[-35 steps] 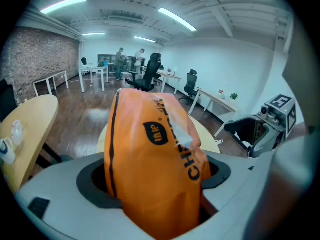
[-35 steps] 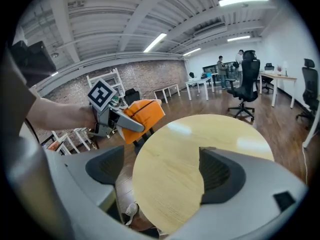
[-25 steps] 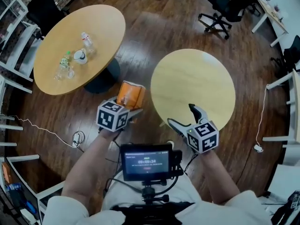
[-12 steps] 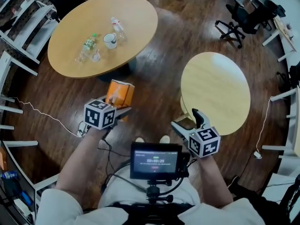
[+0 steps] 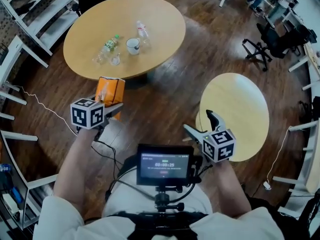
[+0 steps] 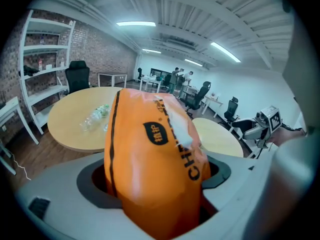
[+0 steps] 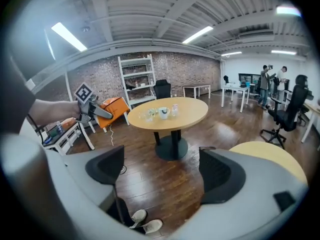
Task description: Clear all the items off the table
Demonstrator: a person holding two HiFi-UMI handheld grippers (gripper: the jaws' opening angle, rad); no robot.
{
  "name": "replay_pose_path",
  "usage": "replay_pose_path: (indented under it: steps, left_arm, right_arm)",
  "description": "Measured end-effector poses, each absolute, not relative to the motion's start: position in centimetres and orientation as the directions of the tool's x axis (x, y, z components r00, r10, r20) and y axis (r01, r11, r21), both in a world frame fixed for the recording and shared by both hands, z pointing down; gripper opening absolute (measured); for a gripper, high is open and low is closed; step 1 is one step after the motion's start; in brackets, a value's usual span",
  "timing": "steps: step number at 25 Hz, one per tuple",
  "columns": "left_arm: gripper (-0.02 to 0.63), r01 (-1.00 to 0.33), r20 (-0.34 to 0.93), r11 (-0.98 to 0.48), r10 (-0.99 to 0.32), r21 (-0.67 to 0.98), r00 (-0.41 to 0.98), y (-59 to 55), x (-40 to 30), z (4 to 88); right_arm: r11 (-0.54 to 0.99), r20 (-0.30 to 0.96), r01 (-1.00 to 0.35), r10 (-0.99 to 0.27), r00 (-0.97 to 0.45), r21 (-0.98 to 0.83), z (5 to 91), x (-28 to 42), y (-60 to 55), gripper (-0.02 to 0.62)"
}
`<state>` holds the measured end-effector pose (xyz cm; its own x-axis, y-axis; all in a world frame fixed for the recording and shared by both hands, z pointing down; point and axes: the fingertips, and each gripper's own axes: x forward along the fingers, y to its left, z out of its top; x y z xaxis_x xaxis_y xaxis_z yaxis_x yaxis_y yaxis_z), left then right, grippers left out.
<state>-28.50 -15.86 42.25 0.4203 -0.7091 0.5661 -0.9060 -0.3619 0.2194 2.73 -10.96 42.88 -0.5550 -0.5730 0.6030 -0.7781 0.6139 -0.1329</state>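
Orange soft packet (image 6: 150, 159) gripped by left gripper (image 5: 111, 103) fingers, above the floor; right gripper (image 5: 198, 121) fingers open, empty. Small round wooden worktop (image 5: 242, 109) bare, apparently cleared; clear plastic bottles (image 5: 107, 47) and white mug (image 5: 133, 45) occupy larger round worktop (image 5: 155, 19).

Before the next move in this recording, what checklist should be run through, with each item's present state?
1. Load held: ok, the left gripper is closed on the orange packet.
2. Other gripper free: ok, the right gripper has its jaws apart with nothing between them.
3. Near table cleared: ok, no item shows on the small round table.
4. Room to set down: ok, the large round table has bare wood beside the green-labelled bottle, clear bottle and white cup.
5. Packet over that table: not ok, it hangs short of the near edge.
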Motion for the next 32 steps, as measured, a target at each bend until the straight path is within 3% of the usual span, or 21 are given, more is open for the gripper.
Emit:
replay_pose_path:
  steps: [7, 19, 32]
  left_arm:
    - [0.419, -0.943, 0.586, -0.272, -0.739, 0.194, 0.333, -18.1, -37.1, 41.5]
    - [0.419, -0.969, 0.64, -0.156, -0.729, 0.191, 0.243, -32.4, -56.3, 46.7]
    - [0.42, -0.964, 0.738, -0.145, -0.621, 0.222, 0.264, -43.6, -61.8, 58.9]
  right_arm:
    - [0.63, 0.629, -0.763, -0.537, -0.562, -0.145, 44.1, 0.3, -12.7, 0.479]
    - [0.504, 0.647, -0.854, -0.61, -0.457, -0.128, 43.7, -8.0, -17.7, 0.479]
    - [0.291, 0.712, -0.95, -0.643, -0.281, -0.112, 44.4, -13.5, -15.2, 0.479]
